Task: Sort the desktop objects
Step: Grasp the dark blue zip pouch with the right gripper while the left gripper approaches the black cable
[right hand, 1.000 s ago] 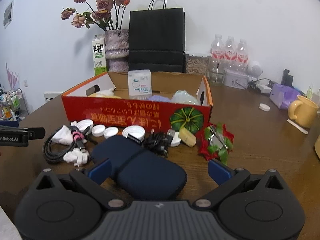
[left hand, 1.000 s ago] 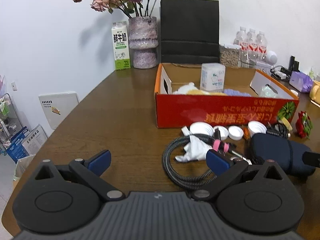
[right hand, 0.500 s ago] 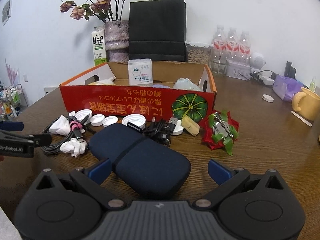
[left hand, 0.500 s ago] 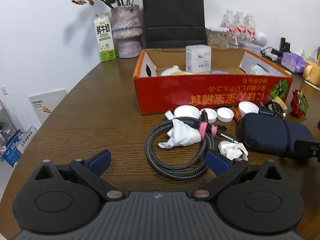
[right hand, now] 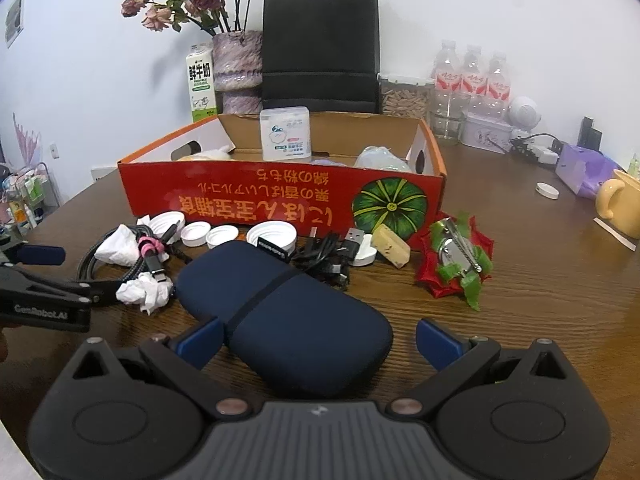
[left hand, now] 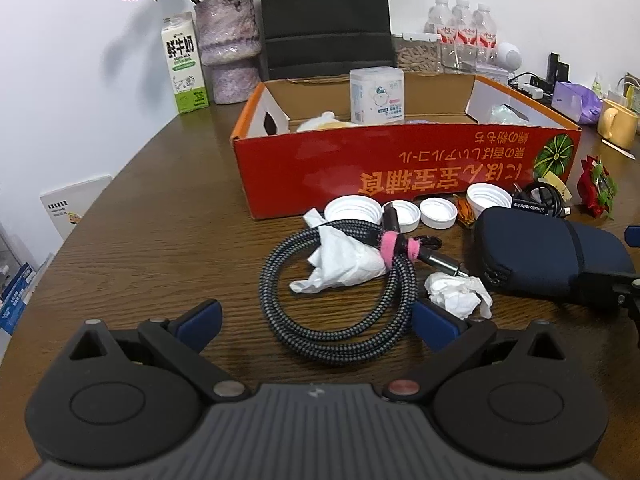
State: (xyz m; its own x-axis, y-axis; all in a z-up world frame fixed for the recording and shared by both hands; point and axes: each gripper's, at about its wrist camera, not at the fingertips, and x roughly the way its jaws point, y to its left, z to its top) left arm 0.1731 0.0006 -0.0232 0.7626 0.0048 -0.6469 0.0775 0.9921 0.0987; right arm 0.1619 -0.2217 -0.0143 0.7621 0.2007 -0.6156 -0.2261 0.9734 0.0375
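My left gripper (left hand: 316, 320) is open and empty, its fingers on either side of the near edge of a coiled braided cable (left hand: 336, 292) with a pink strap. Crumpled white tissues (left hand: 344, 264) lie in the coil and beside it (left hand: 458, 294). My right gripper (right hand: 318, 340) is open around the near end of a navy zip pouch (right hand: 288, 312). White bottle caps (right hand: 272, 236), a black USB cable (right hand: 328, 256) and a red-green bow (right hand: 456, 260) lie before the red cardboard box (right hand: 280, 200). The left gripper also shows in the right wrist view (right hand: 44, 280).
The box holds a white tissue pack (right hand: 285, 134) and soft items. Behind it stand a black paper bag (right hand: 320, 48), a flower vase (right hand: 236, 68), a milk carton (right hand: 200, 80) and water bottles (right hand: 472, 80). A yellow mug (right hand: 620, 200) stands at the right.
My left gripper has moved forward and right over the coiled cable. My right gripper has advanced over the navy pouch. Both stay open.
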